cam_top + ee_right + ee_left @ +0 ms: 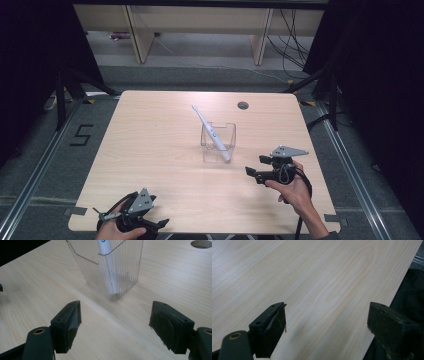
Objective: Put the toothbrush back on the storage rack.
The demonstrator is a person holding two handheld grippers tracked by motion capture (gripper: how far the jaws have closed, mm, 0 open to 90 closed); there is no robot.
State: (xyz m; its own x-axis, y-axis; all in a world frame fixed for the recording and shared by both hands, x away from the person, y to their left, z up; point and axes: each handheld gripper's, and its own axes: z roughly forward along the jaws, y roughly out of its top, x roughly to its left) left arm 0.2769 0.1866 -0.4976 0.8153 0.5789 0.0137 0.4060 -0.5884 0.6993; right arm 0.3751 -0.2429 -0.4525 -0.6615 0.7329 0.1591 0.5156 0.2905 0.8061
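A clear plastic cup stands upright near the middle of the wooden table. A white toothbrush leans in it, head up toward the far left. In the right gripper view the cup is just ahead of the jaws, with the toothbrush handle inside it. My right gripper hovers to the right of the cup, pointing left, open and empty. My left gripper rests at the table's near left edge, open with only bare wood between its fingers.
A round cable hole sits in the table's far right part. Beyond the table are wooden furniture legs and loose cables on the floor. Black metal frames stand at both sides.
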